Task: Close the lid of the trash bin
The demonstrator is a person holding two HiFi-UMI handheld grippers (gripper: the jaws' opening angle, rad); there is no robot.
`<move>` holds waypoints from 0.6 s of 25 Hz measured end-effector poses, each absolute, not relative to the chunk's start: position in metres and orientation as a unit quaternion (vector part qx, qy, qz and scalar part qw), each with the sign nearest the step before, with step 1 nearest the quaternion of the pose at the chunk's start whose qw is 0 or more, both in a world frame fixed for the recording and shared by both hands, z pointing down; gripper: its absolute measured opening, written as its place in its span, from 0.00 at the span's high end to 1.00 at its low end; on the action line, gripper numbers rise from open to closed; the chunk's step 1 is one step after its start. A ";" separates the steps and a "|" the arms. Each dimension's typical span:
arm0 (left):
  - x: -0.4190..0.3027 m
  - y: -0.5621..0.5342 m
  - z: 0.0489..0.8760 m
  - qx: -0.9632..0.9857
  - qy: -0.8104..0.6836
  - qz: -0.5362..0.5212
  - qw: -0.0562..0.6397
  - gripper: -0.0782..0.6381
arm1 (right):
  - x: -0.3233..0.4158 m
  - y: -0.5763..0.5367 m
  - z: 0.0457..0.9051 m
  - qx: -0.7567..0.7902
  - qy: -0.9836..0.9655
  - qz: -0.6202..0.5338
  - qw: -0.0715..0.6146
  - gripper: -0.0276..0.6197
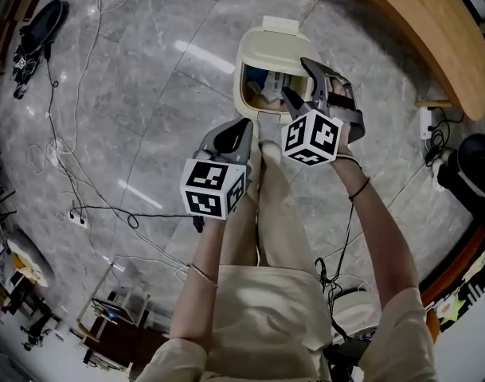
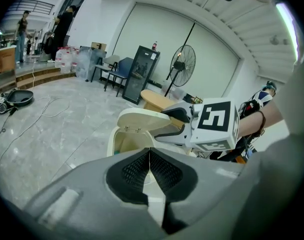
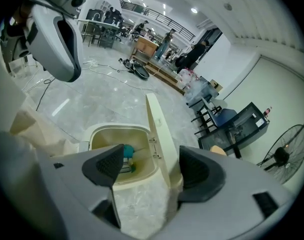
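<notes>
The cream trash bin (image 1: 246, 94) stands on the marble floor (image 1: 146, 94) at the upper centre of the head view, its lid (image 3: 156, 129) raised upright. The right tool (image 3: 154, 169) is spread, with the lid's edge showing in its gap; contact is unclear. The left tool (image 2: 150, 169) is pressed together and empty, lower left of the bin.

Trash bin (image 1: 245, 94) on floor (image 1: 146, 94) ahead; lid (image 1: 279, 26) upright behind its opening. Right gripper (image 1: 299, 82) over bin's right rim; left gripper (image 1: 244, 127) nearer, left of it.
</notes>
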State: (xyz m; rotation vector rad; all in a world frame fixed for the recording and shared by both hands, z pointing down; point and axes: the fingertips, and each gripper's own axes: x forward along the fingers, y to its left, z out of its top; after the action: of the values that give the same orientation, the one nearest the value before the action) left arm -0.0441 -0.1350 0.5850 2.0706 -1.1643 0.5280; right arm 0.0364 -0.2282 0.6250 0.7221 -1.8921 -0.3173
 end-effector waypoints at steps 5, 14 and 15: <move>-0.045 -0.122 0.586 0.791 -0.459 0.192 0.356 0.86 | 0.035 -0.215 0.629 0.291 -0.791 -0.131 0.522 0.44; -0.045 -0.106 0.590 0.783 -0.470 0.181 0.365 0.86 | 0.033 -0.194 0.641 0.269 -0.797 -0.124 0.527 0.44; -0.045 -0.104 0.591 0.782 -0.470 0.180 0.367 0.86 | 0.033 -0.192 0.643 0.266 -0.798 -0.122 0.527 0.44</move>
State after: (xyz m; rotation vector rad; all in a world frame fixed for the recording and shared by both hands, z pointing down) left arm -0.0450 -0.1043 0.5912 2.0104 -1.2091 0.4619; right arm 0.0329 -0.1917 0.6433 0.6346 -1.9067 -0.2924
